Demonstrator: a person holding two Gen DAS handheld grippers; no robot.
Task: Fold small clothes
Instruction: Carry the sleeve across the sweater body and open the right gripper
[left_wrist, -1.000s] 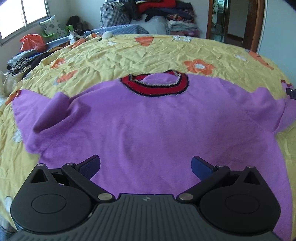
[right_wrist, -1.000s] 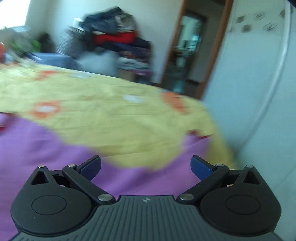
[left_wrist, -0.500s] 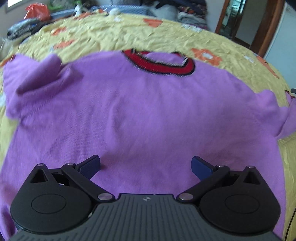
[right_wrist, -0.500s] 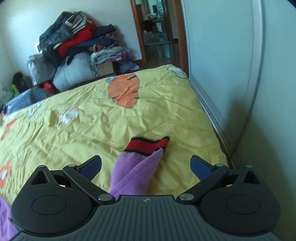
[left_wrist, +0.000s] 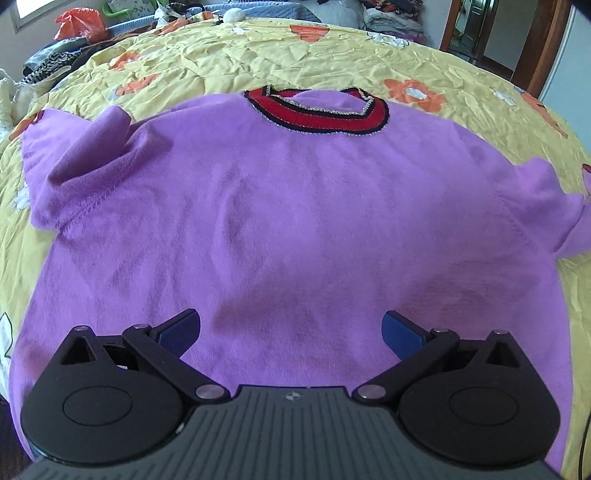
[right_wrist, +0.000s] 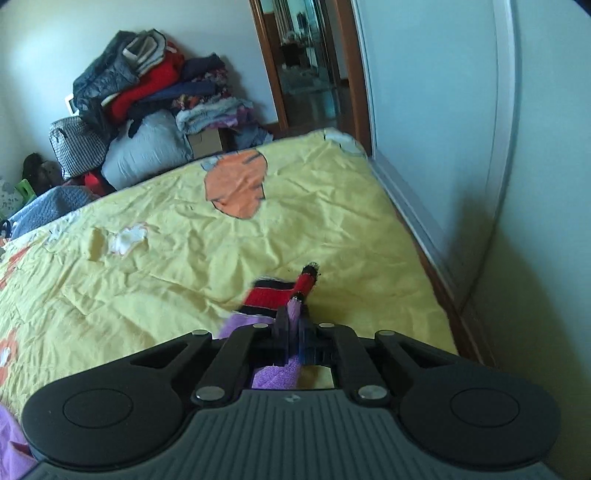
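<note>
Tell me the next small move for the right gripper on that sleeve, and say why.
Probably lift the sleeve and carry it inward across the purple sweater. The right gripper is shut on the purple cloth just behind the red striped cuff, while the sweater's body lies flat on the yellow bedspread and the left gripper hovers open over the hem.

1. A yellow bedspread (left_wrist: 332, 55) with orange and white flower patches covers the bed
2. A heap of clothes (right_wrist: 147, 85) is piled against the far wall
3. A checked bag (right_wrist: 74, 147) sits beside the heap
4. An orange plastic bag (left_wrist: 79, 24) lies near the window
5. A wooden door frame (right_wrist: 271, 74) stands open
</note>
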